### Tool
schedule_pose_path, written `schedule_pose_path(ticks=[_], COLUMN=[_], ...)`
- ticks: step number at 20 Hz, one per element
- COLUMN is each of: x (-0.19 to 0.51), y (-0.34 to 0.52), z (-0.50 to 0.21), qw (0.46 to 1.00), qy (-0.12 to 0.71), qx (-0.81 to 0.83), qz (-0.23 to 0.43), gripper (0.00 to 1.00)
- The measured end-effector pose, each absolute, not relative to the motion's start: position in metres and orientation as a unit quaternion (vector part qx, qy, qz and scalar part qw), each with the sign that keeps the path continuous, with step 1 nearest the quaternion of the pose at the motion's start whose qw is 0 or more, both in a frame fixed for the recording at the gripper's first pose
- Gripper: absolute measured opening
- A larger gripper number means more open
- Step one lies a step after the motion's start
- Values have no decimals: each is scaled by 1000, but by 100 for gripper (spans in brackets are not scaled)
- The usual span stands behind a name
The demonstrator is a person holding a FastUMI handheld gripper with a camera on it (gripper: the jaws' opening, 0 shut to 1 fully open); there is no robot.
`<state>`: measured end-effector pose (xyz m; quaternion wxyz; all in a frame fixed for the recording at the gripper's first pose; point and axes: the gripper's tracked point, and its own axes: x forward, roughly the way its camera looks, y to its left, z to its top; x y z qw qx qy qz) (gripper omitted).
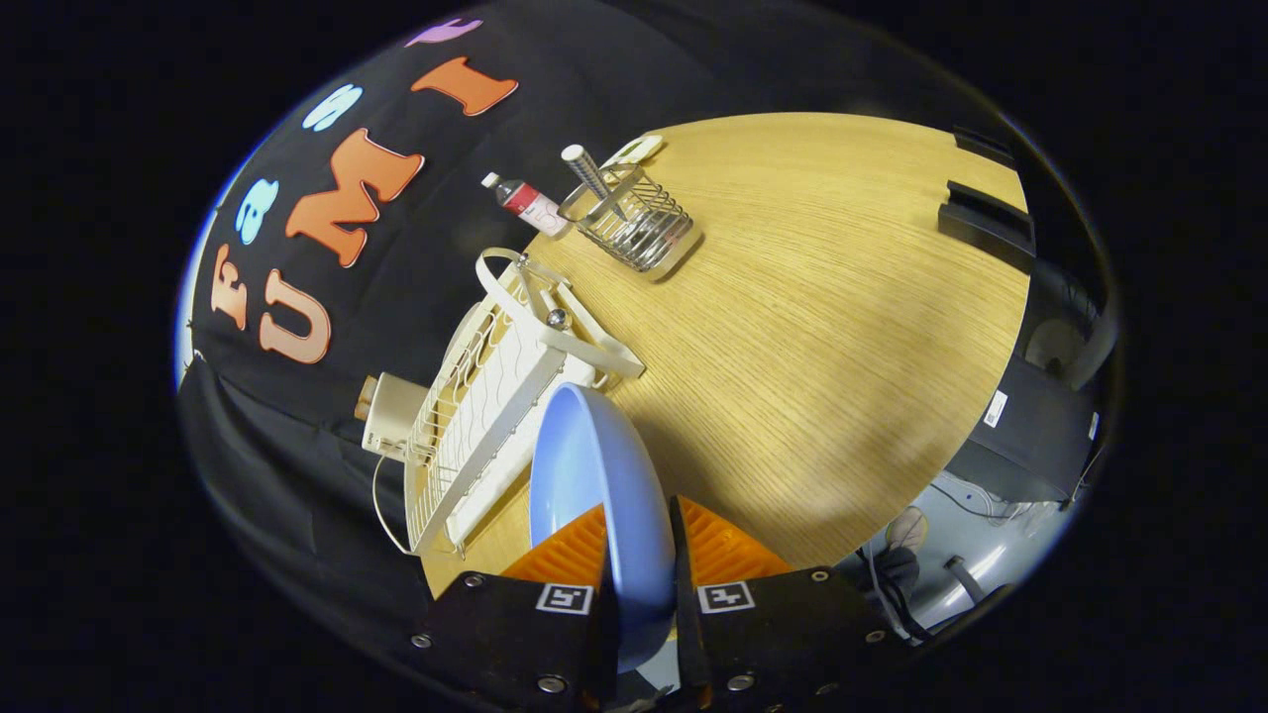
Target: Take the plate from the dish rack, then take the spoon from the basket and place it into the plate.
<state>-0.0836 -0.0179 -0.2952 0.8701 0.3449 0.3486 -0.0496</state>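
We are in the first step: the plate is out of the dish rack and carried over the wooden bench [822,327]. The white wire dish rack [485,416] lies along the bench's edge by the booth wall, just beside the plate. Farther along that edge the wire basket [634,223] holds the spoon [591,178], handle up. The plate [599,495] is pale blue, smooth and round, held on edge. Our tool [642,594] pinches its rim between both orange fingers. Next, we judge, the plate must be laid flat on open bench and released before reaching for the spoon.
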Motion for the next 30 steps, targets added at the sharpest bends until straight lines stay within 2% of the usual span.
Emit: schedule_pose_path(ticks=[1,3,4,7,11,12,14,20,27,30], x=[-82,-85,-85,-79,-60,-54,-39,8,64,82], y=[-23,-31,-36,-50,-74,-80,-91,-115,-122,-121], z=[-301,-303,-301,-285,-257,-247,-226,-176,-151,-154], qw=[872,875,876,886,913,921,936,965,981,981], qy=[353,360,361,354,332,324,301,249,193,191], qx=[333,317,312,292,222,202,162,33,-15,-24], qz=[-57,-66,-67,-73,-80,-81,-83,-76,-35,-9], gripper=[25,34,42,53,78,88,97,99,98,80])
